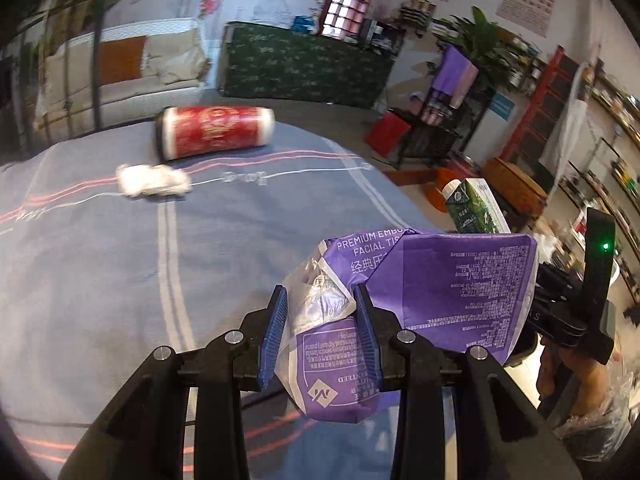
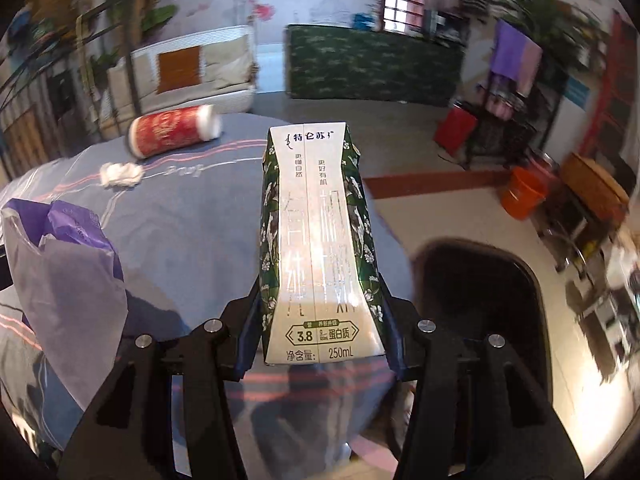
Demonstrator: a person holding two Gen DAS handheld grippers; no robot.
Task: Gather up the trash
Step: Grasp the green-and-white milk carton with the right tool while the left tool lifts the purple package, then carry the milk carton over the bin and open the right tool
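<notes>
Both hands are loaded, so the step in hand looks like the carry-off: two pieces of trash are lifted off the bed with the blue-grey striped cover (image 1: pixel 100 272) and want dropping into a bin. The likely target is the dark, rounded-rim bin opening (image 2: pixel 476 296) that shows on the floor just beside the bed in the right wrist view.

The left gripper (image 1: pixel 320 328) is clenched on a crumpled purple plastic facial-tissue wrapper (image 1: pixel 452 292); its blue pads pinch the clear and purple folds, and most of the wrapper bulges out beyond and to one side of the jaws, above the bed. The right gripper (image 2: pixel 320 320) is grasping a green-and-white 250 mL milk carton (image 2: pixel 316 240) by its lower end, the carton sticking straight out along the fingers, over the bed's edge and next to the bin opening.

The next move calls for bringing each gripper over the bin before opening the jaws; the light wrapper may cling to the pads.

Still lying on the bed, near its far edge, are a red-and-white patterned cylindrical can (image 1: pixel 216 132) on its side and, just beside it, a crumpled white tissue wad (image 1: pixel 154 186).
</notes>
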